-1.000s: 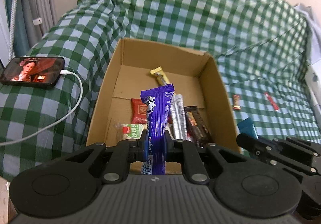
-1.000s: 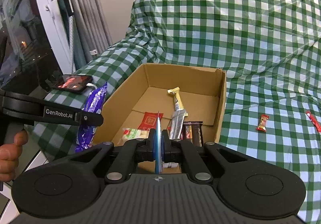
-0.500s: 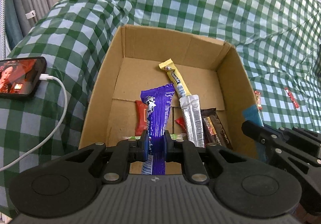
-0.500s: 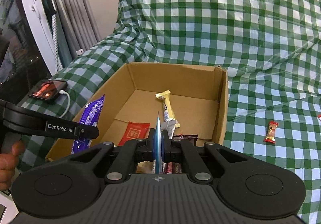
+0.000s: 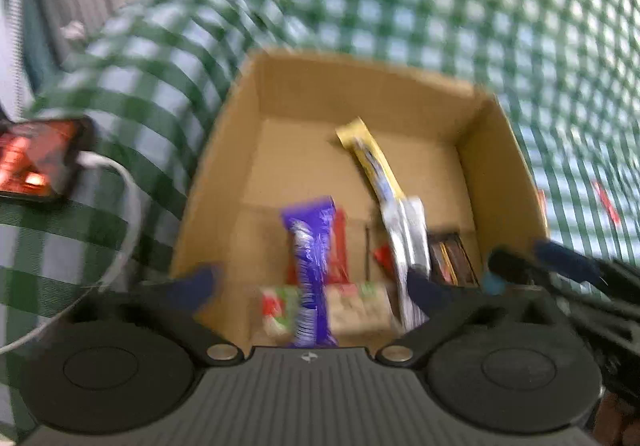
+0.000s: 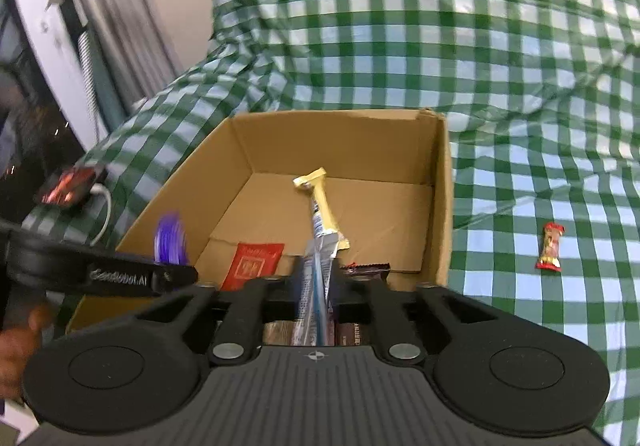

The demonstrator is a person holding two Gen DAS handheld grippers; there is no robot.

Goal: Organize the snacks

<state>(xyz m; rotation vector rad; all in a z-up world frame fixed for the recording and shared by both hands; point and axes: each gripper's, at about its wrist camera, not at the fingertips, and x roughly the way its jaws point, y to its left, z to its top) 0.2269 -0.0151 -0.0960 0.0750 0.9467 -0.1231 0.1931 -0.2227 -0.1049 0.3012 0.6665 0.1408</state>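
An open cardboard box (image 5: 360, 86) (image 6: 340, 134) lies on a green checked cloth with several snacks inside: a yellow bar (image 5: 372, 162), a silver sachet (image 5: 408, 230), a red packet (image 6: 254, 264) and dark bars (image 5: 450, 258). My left gripper (image 5: 310, 286) hangs over the box's near end, its jaws opening wide. The purple bar (image 5: 312, 270) is loose and blurred between them, touching neither finger. My right gripper (image 6: 319, 282) is over the near right of the box. Its jaws are opening, with the thin blue packet (image 6: 317, 298) standing edge-on in the gap.
A lit phone (image 5: 36, 162) on a white cable (image 5: 128, 214) lies left of the box. Small red candies (image 6: 551, 246) (image 5: 604, 202) sit on the cloth to the right. A person's hand (image 6: 16, 346) holds the left gripper. Curtains and a stand are at far left.
Both grippers moved forward and down over the box. Both jaws went from shut to open, letting go of the purple bar and loosening the blue packet.
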